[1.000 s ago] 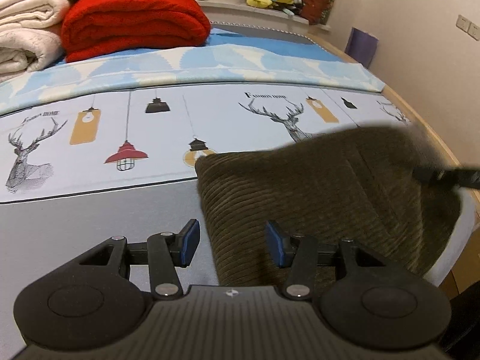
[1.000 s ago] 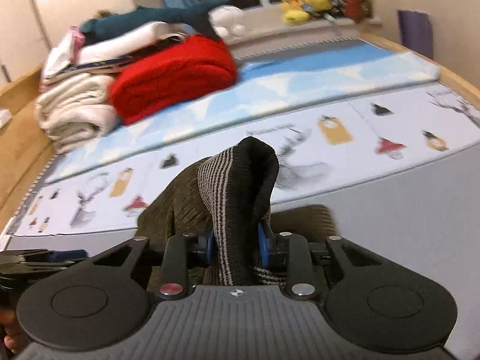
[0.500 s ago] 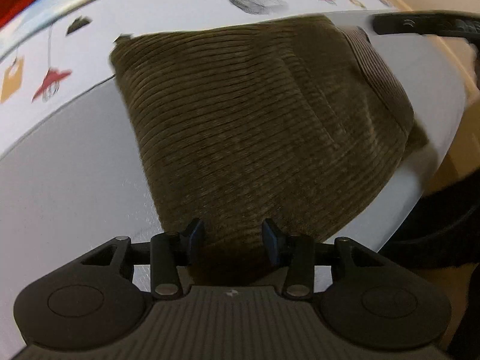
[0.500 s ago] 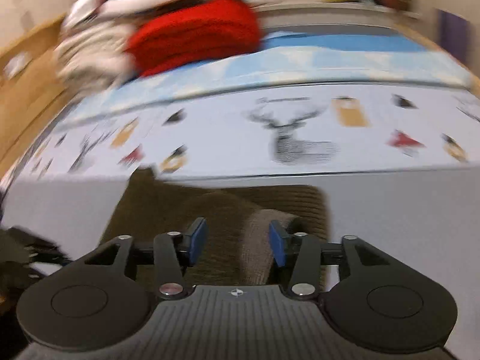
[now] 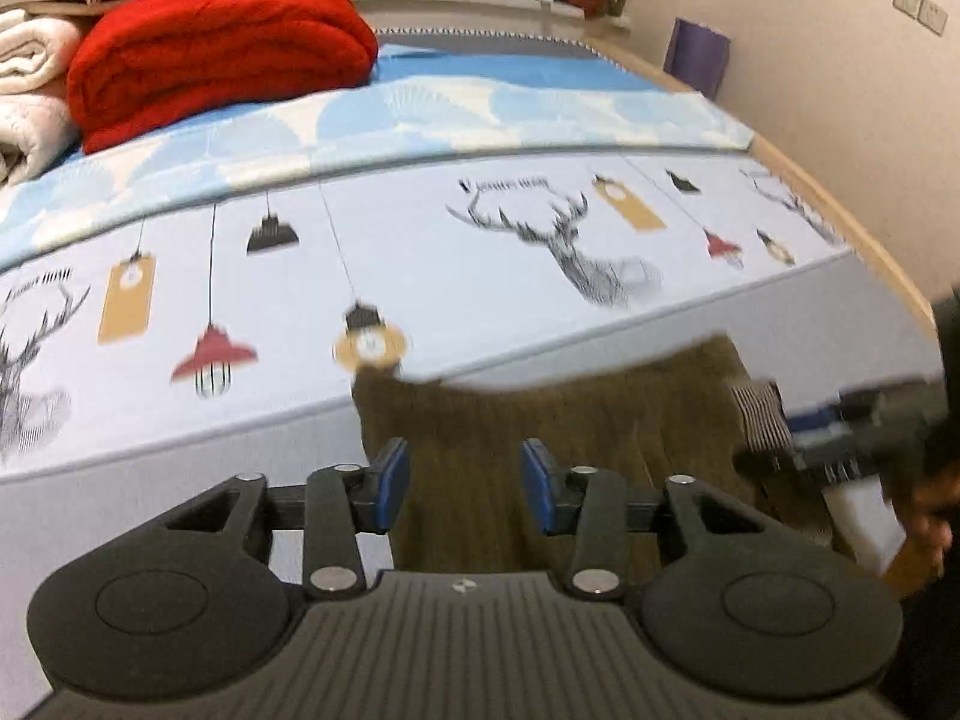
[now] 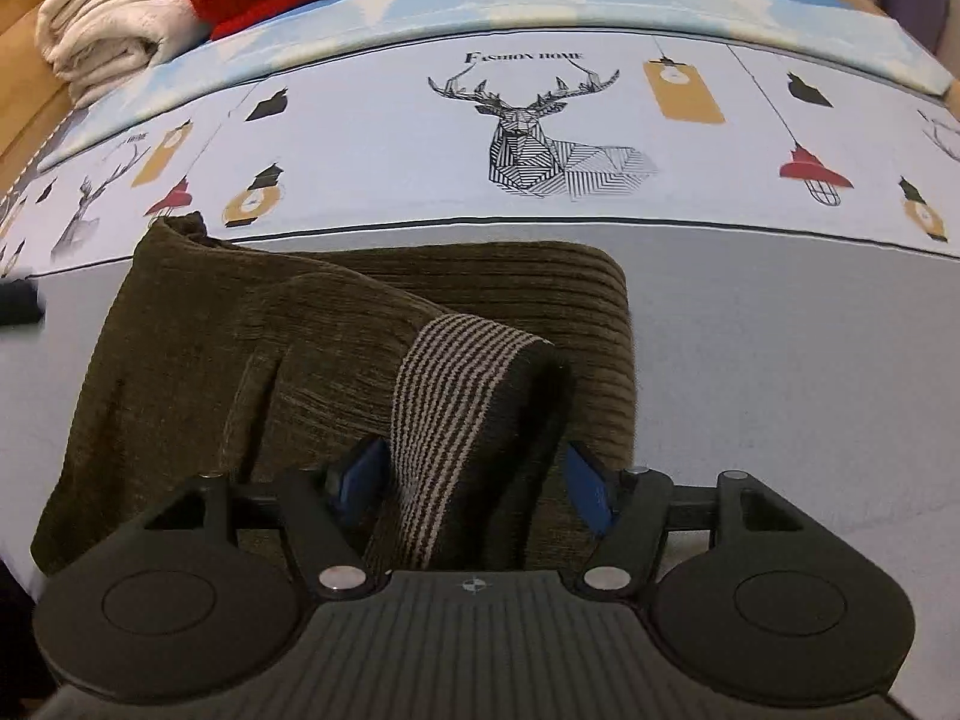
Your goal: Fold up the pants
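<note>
Pants (image 6: 336, 336) on the bed's (image 6: 780, 324) near edge, blankets (image 5: 216, 48) far behind.

Bed (image 6: 780, 312): grey foreground band, then a white band printed with stags, hanging lamps and tags, then a pale blue patterned sheet (image 5: 480, 114) toward the top of the frame. Wooden frame edge along the right in the left wrist view.

Lying on it:
- Pants (image 6: 240, 348), olive-brown corduroy, folded, lower centre on the grey band; striped waistband (image 6: 456, 372) turned up.
- Red blanket (image 5: 222, 48), folded, upper left.
- Cream blankets (image 6: 114, 24), stacked, upper left, just beside the red one.
</note>
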The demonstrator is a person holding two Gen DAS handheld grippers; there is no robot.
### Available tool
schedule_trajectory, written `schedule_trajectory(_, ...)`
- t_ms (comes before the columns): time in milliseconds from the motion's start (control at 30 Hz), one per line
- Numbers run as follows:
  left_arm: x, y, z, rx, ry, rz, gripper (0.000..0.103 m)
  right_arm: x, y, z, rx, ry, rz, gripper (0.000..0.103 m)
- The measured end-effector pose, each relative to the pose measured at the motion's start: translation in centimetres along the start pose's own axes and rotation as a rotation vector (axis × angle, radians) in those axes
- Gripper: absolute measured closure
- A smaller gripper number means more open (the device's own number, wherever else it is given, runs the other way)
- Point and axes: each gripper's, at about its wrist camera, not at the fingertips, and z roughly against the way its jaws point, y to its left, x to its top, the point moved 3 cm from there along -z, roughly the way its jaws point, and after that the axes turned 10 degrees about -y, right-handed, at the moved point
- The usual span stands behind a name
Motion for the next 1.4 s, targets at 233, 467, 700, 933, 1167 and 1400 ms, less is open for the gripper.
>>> schedule_trajectory(233, -2.8, 2.5, -7.8, 0.072, 0.262, 0.083, 0.051, 0.0, -1.0, 1.5, 0.05, -0.033, -0.052, 0.029)
schedule_trajectory(467, -2.0, 5.1, -7.5, 0.047, 0.267, 0.311, 0.026, 0.0, -2.5, 1.4, 0.042, -0.016, -0.099, 0.013)
schedule_trajectory(700, -4.7, 5.4, -9.7, -0.048, 0.399, 0.45, 0.019, -1.5, -5.4, -1.4, 0.133, 0.113, -0.288, 0.001)
schedule_trajectory(933, -4.9, 5.3, -10.4, -0.079, 0.37, 0.426, 0.03, -1.8, -5.1, -2.8, 0.183, 0.122, -0.355, 0.011)
schedule_trajectory(1167, -1.2, 4.7, -6.6, -0.041, 0.167, 0.293, 0.075, 1.0, -3.2, -1.0, 0.202, -0.016, -0.275, 0.052)
schedule_trajectory(1400, 2.9, 8.9, -2.4, 0.14, -0.113, 0.26, 0.075, 5.7, 1.8, -1.2, 0.275, -0.251, -0.195, 0.054)
